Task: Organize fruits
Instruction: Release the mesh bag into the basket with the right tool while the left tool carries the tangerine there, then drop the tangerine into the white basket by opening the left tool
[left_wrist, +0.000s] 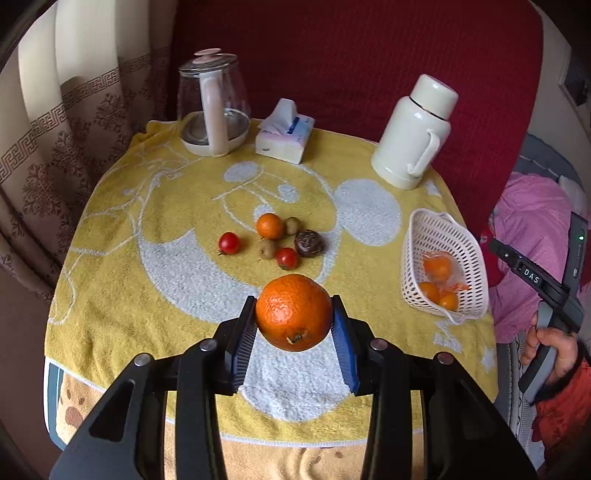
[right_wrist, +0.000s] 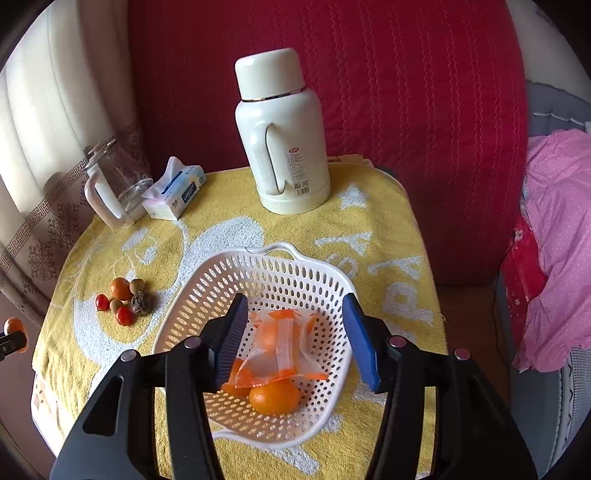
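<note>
left gripper clenched on large round orange, lifted for transfer to white perforated plastic basket at three o'clock; right gripper released, hovering above.

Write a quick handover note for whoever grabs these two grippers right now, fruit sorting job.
Left gripper: shut on a large orange, lifted above the yellow towel.
Right gripper: open, empty, over the white basket.
Done: basket holds a bagged orange and loose oranges.
Left: drop the large orange in, then the pile mid-table: small orange, two red fruits, two small brown fruits, one dark wrinkled fruit.
</note>
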